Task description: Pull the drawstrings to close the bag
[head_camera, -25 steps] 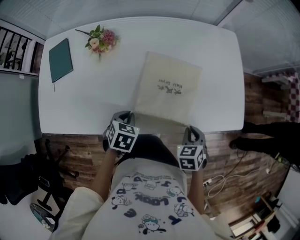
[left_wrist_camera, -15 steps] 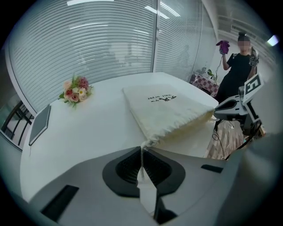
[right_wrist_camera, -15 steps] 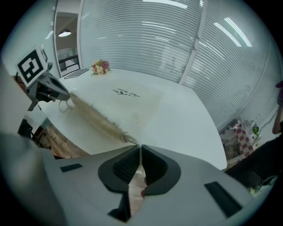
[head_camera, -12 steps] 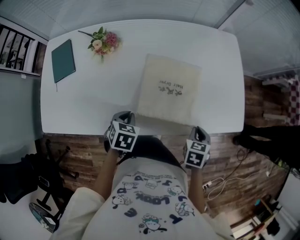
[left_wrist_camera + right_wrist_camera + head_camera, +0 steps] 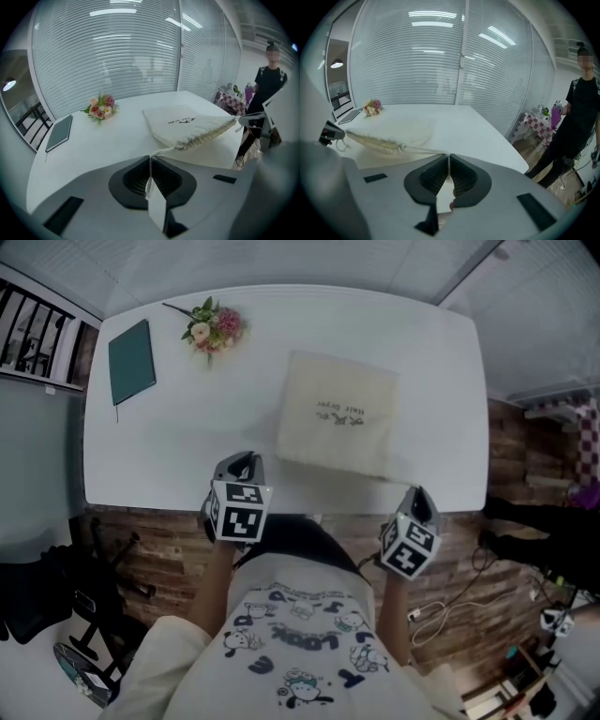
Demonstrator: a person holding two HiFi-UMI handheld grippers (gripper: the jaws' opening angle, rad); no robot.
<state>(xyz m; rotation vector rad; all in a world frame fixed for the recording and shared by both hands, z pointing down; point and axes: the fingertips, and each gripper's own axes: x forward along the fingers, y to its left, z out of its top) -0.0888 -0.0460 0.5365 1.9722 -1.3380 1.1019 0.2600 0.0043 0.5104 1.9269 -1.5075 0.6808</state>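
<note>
Two grippers are in play, one in each hand, and each has its jaws pressed together on one of the bag's two cords. The left gripper (image 5: 150, 158) pinches the left drawstring (image 5: 162, 150), and the right gripper (image 5: 448, 155) pinches the right drawstring (image 5: 423, 150). Both cords run taut from the jaw tips to opposite ends of the bag's mouth. In the head view the left gripper (image 5: 237, 468) sits over the near edge of the counter (image 5: 187, 432), while the right gripper (image 5: 416, 495) is held just off that edge, further out to the side. One cream cloth bag (image 5: 339, 413) lies flat on the counter, right of centre, with a single line of dark print on its face. Its mouth is turned toward the person and is puckered into tight pleats along its whole width. Two other things lie on the counter, both well apart from the bag at the far left: one teal notebook (image 5: 131, 362) and one small bouquet (image 5: 214, 324) of pink and white flowers beside it. One person in black (image 5: 580, 110) stands on the floor beyond the counter's right end.
</note>
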